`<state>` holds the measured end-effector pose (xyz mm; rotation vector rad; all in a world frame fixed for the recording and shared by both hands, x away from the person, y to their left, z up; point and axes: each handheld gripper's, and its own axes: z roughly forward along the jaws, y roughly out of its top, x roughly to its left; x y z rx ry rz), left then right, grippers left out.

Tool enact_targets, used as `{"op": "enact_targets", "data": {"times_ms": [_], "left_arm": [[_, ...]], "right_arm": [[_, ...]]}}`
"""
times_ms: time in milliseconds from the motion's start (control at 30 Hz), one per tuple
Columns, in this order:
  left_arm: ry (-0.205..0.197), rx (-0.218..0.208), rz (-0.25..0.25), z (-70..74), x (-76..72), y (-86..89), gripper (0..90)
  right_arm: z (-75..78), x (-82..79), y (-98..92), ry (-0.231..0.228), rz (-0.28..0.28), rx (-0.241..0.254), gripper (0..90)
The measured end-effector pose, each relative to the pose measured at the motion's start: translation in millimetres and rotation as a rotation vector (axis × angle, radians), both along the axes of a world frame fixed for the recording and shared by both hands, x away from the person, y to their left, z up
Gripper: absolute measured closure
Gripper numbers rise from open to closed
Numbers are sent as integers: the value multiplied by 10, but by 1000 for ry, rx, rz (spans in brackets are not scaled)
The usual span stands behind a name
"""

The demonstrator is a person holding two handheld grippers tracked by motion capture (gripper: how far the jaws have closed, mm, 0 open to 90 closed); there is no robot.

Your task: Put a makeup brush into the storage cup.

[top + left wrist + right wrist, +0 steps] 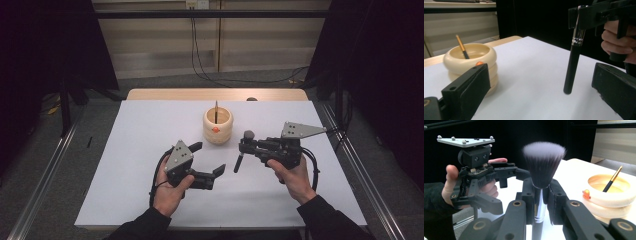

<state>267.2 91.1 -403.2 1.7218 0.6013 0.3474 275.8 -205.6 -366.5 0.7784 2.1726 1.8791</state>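
Right gripper [248, 144] clamps a makeup brush [241, 155] at its silver collar, bristles up, handle hanging upright over the white table [150, 125], just to the right of the cream ringed pot [218, 126]; left gripper [206, 158] sits in front of that pot, jaws spread wide with nothing between them; a thin brush [216, 111] leans inside the pot

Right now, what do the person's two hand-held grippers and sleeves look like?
Both are black, angular frames with two flat black jaws. The left hand-held gripper and right hand-held gripper each carry a grey three-cornered plate studded with small balls and trail a black cable. The sleeves are dark; the hands are bare.
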Motion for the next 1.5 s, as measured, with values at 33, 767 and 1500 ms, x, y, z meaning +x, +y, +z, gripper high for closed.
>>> {"op": "enact_targets", "data": {"times_ms": [33,767,1500], "left_arm": [[-15,12,6,0,-10,36,18],[-2,20,171,-200,-203,810,16],[10,40,191,-313,-277,920,18]], "right_arm": [[-2,3,-2,-1,-2,-3,771],[-13,97,-96,-8,-56,-27,770],[49,387,-29,-30,-88,-31,771]]}}
